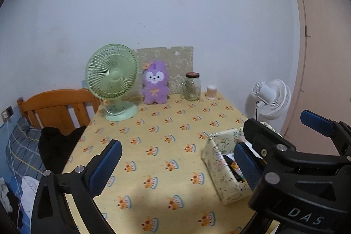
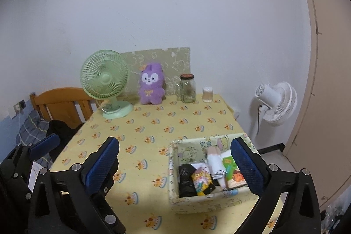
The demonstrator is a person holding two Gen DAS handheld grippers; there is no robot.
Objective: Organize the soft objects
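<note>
Box [image 2: 197,203]: fabric, pale yellow print, open top, near table's front right edge. Inside, packed side by side: black bundle [image 2: 186,179] at left, colourful printed piece [image 2: 200,180] next, white roll [image 2: 216,165] in middle, green-orange printed piece [image 2: 233,172] at right. Purple plush [image 2: 151,86]: upright at table's back edge.

a table [image 2: 153,137] covered by a yellow cloth printed with small cakes carries everything. along its far edge, against the wall, stand a green desk fan [image 2: 105,82], a purple plush toy [image 2: 151,84], a glass jar [image 2: 187,88] with a dark lid and a small pale cup [image 2: 207,94], with a patterned board [image 2: 175,67] upright behind the plush. near the front right corner sits an open fabric box [image 2: 193,201] holding folded soft items.
</note>
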